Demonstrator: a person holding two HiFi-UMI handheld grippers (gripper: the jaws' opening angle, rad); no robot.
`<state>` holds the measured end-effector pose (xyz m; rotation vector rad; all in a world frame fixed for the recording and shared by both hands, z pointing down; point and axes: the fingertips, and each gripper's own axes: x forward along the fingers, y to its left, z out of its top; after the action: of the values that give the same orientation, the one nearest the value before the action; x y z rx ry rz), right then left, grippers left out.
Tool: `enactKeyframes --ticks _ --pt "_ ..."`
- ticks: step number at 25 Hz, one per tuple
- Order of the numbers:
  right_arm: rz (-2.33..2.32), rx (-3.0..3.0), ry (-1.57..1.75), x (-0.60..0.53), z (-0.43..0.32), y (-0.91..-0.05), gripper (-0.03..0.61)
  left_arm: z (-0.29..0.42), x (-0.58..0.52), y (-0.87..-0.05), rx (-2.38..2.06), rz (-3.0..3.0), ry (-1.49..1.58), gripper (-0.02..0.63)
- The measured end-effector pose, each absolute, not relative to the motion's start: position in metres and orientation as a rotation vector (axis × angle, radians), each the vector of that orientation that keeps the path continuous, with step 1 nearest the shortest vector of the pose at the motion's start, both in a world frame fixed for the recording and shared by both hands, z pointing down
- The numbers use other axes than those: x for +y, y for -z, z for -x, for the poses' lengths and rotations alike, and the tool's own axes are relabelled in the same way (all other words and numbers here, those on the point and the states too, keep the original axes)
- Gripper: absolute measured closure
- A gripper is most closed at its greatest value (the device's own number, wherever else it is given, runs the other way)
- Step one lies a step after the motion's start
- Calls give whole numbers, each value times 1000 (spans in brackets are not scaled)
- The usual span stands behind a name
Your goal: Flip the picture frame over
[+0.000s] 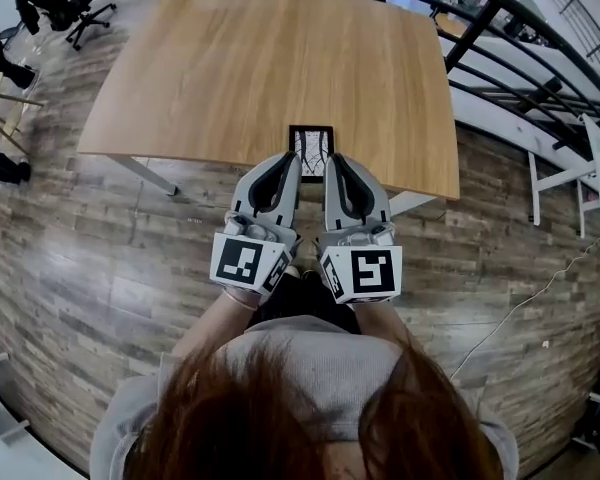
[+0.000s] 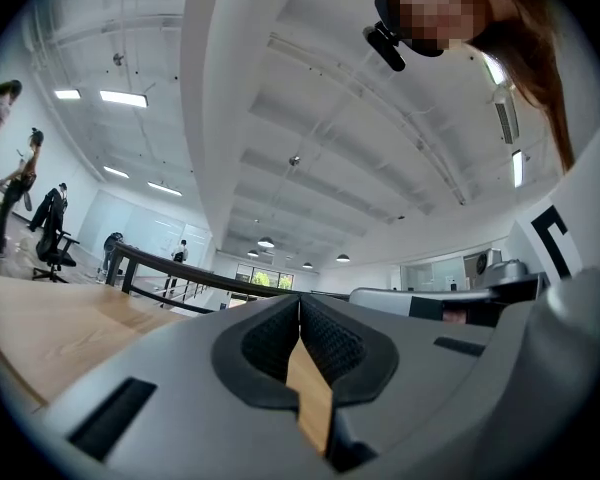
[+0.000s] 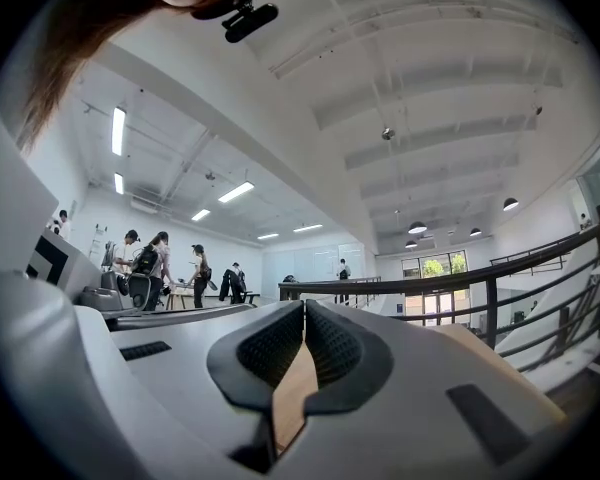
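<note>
At the near edge of the bench: frame flat, both grippers empty

At the near edge of the bench (image 1: 230,68) the picture frame (image 1: 311,144) lay flat with its dark border and printed picture facing up. The left gripper (image 1: 292,161) and right gripper (image 1: 334,161) sat side by side at its near corners, and whether they touched it could not be told. Each gripper's own view showed its jaws closed pad to pad with nothing between them, only bench wood visible below. Nothing was gripped and the frame was not lifted or tilted. I judged the flip not yet begun, with the grasp, the turn and the set-down all left, though the picture side alone could not rule out a finished flip.
</note>
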<state>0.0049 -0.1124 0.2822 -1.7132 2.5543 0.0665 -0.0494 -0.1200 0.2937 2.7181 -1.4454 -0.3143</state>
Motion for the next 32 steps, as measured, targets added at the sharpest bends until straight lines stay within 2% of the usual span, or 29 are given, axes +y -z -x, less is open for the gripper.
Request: enactKeyframes --ticks 7,18,21,27,32 --pt "1782 2580 60 -130 -7 -317 561 57 -131 -317 -1461 -2658 276 606" --pt "1850 2539 467 -143 -15 -439 558 55 -131 -367 -1479 -2597 169 606" --pt "1826 2487 602 -140 -16 -470 482 56 -126 -378 -1484 -2590 158 605" --pt "1704 2209 990 -145 -17 -526 465 52 -121 -385 -1472 -2636 168 606" --pt "1443 1801 1276 -158 -21 -546 390 42 -121 -387 -1478 -2631 163 605"
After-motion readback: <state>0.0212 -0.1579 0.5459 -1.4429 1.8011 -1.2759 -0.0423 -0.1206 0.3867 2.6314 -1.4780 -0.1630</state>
